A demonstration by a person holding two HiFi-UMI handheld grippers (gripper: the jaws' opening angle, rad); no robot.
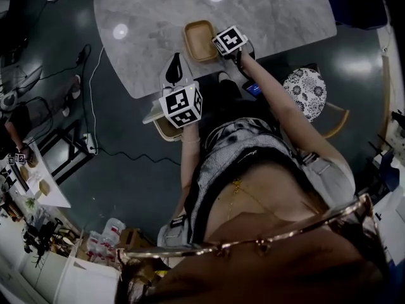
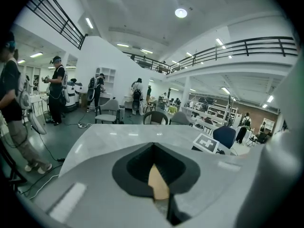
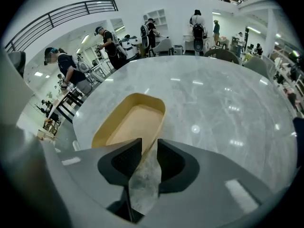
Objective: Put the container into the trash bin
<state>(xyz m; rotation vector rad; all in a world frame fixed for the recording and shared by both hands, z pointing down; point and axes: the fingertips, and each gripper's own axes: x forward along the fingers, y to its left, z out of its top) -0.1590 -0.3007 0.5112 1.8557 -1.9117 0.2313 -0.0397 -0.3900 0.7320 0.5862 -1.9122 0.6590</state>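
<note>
Tan container [image 3: 130, 125], open side up and empty, on the marble tabletop [image 3: 223, 94], close to its near edge. At the container's near end, right claw [image 3: 149, 145], tilted steeply down, jaws apart, the container's thin edge between them, not clamped on it. Off beyond that tabletop edge, well apart from the container, left claw [image 2: 153, 146], jaws together at the front. In the gap behind them a tan sliver [image 2: 159, 184], unidentifiable.
</note>
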